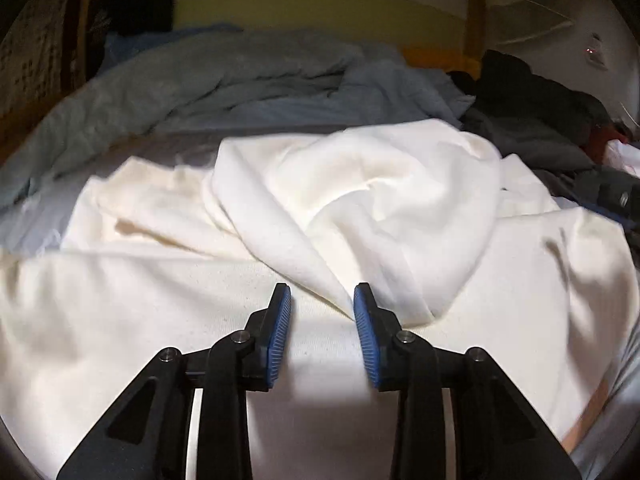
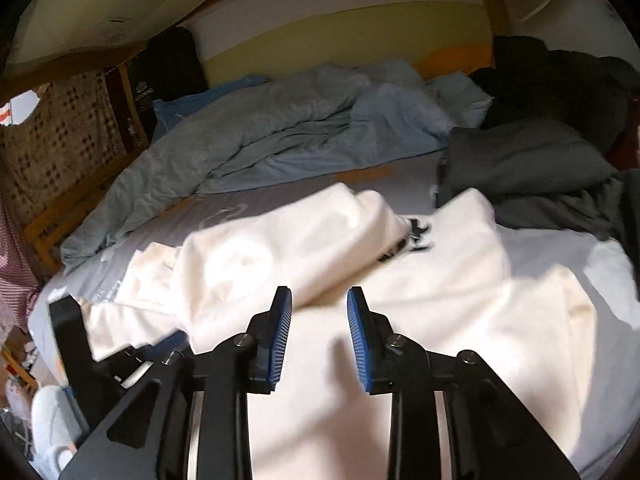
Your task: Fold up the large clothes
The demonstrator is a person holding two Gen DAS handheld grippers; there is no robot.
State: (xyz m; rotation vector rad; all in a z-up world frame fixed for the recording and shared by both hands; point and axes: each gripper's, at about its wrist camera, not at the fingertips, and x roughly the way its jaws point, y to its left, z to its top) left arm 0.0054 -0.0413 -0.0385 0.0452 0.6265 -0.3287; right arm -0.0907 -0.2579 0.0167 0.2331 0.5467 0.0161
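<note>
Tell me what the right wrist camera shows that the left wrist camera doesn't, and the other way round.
Only the right wrist view shows the black print on the white garment, the left gripper's black body at the lower left, and a checked cloth beside the bed.

Only the left wrist view shows a red item at the right edge, behind the dark clothes.

Both show the crumpled white garment, the blue-grey duvet behind it, and open jaws holding nothing.

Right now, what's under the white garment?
The white garment lies on a grey bedsheet, visible beyond its far edge. Whatever is beneath its middle is covered.
</note>
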